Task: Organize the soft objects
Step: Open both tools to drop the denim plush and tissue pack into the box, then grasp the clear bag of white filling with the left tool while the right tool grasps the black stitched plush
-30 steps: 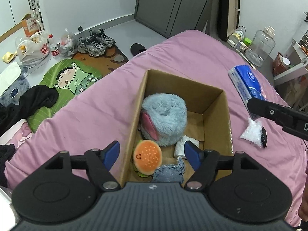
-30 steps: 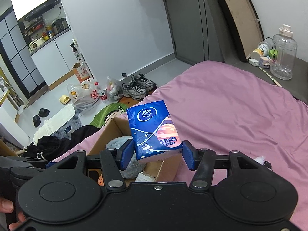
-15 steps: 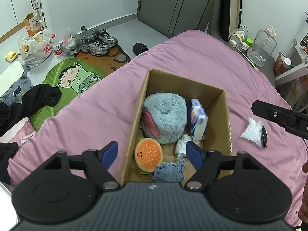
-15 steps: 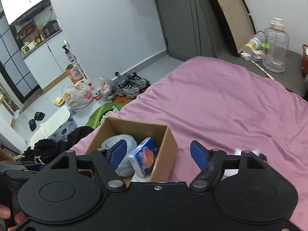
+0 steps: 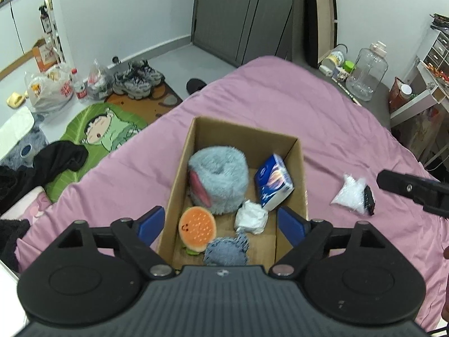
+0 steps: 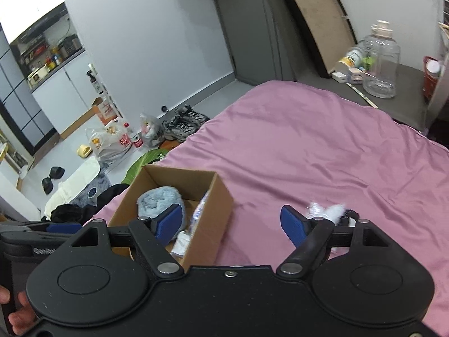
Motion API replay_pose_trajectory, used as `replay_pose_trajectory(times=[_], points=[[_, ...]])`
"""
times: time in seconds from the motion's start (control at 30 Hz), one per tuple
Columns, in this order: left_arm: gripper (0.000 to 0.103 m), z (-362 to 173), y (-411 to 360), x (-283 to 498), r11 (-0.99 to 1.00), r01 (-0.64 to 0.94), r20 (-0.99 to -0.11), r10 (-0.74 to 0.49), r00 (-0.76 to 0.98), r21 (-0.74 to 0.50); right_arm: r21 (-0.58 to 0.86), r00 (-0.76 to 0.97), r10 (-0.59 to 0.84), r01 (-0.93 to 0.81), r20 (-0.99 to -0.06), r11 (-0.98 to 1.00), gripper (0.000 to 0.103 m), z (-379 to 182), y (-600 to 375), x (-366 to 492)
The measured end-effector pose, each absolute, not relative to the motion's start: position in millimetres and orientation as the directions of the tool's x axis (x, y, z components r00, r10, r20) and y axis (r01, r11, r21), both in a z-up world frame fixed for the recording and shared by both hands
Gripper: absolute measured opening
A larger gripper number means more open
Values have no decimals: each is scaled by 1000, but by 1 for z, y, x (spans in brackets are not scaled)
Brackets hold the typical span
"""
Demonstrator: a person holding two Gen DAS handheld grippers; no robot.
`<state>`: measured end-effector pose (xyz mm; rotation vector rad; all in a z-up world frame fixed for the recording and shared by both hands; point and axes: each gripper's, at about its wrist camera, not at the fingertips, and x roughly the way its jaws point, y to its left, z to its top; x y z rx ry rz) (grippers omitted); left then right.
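One corrugated cardboard box [image 5: 247, 137] is seen on the smooth pink bedspread [image 5: 322, 118], holding one fluffy blue plush [image 5: 219, 174], one round burger plush [image 5: 197, 229], one glossy blue tissue pack [image 5: 273, 184], one crumpled white wad [image 5: 251, 217] and one grey woolly piece [image 5: 227, 251]. Both the left gripper [image 5: 221, 223] and the right gripper [image 6: 233, 221] have just been opening; nothing is clamped.

Open cardboard box [image 5: 247, 137] on the pink bedspread. Inside, at far left: fluffy grey-blue plush [image 5: 219, 177] with a pink ear, filling much of the width. To its right, against the right wall: blue tissue pack [image 5: 273, 184], tilted on edge. Nearer, at left: orange burger plush [image 5: 197, 228] with a small face. Right of it: crumpled white soft item [image 5: 251, 217]. Nearest: small shaggy grey-blue item [image 5: 226, 251]. Outside on the bedspread, right of the box: clear bag of white filling [image 5: 349, 192] with a small black object touching its right edge.
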<state>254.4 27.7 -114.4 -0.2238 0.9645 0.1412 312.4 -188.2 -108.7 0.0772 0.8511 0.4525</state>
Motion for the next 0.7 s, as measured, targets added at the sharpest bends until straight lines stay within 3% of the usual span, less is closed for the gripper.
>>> replay_pose_trajectory(times=[0.3,0.7], points=[[89,-108,-2,253,973,-206,-818,31,574,-107,250,587,412,-340,-696,907,84,-106,-219,309],[89,-114,-49,266,978,-174,-805,9,593,-117,280,610,395,-280,-687,918,84,-108,-257,313]])
